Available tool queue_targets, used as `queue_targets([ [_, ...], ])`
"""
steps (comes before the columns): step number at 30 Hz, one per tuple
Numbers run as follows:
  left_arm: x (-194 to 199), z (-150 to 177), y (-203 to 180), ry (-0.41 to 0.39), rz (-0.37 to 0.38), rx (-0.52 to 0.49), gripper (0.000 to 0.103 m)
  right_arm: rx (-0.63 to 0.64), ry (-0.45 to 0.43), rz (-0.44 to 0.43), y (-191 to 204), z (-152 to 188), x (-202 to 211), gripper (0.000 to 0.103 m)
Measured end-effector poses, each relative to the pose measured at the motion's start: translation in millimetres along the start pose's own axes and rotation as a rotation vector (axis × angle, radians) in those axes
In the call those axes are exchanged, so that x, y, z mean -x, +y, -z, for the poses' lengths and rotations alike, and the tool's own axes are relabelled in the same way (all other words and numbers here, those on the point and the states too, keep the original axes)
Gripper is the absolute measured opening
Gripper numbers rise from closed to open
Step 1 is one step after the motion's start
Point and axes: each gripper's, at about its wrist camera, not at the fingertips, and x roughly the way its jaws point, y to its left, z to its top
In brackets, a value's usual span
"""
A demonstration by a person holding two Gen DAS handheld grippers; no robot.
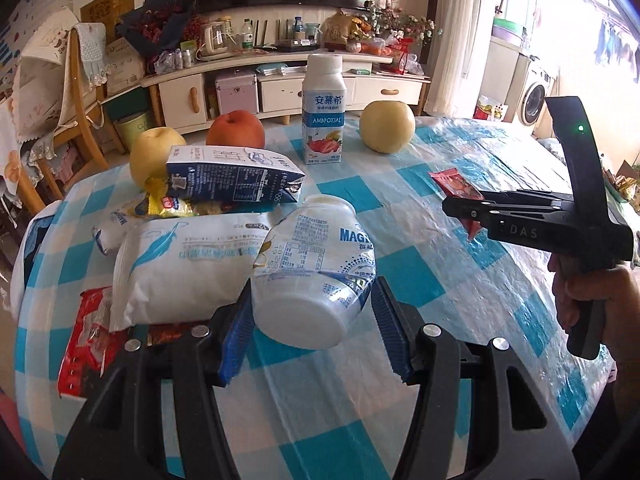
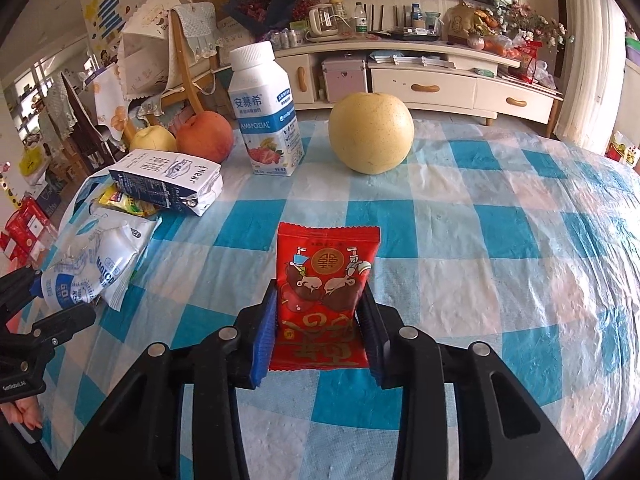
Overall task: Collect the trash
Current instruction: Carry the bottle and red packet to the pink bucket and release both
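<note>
From the left wrist view, the left tool [image 1: 314,316] was clamped on a squashed white bottle [image 1: 316,268] at the bottom middle, beside the pile of trash [image 1: 180,248] on the left of the table [image 1: 420,280]. I think it should be set on the pile gently. A yogurt bottle [image 1: 323,110] stood capped at the top middle; I could not see inside.

From the right wrist view, the right tool [image 2: 318,328] was clamped on a red snack packet [image 2: 326,292] at the bottom middle. A firm grip should keep it from slipping.
</note>
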Motion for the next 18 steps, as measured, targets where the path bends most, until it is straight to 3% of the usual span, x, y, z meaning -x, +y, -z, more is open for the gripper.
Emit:
queue_targets([
  [12,61.3,35.4,20.3,-0.099,-0.013,0.095,0.058,0.039,-0.053,-0.087,39.5,10.9,23.0,0.039],
  [18,71.3,55.1,45.1,-0.121,-0.008,0.157,0.058,0.087,-0.063,-0.103,71.8,18.6,32.5,0.038],
])
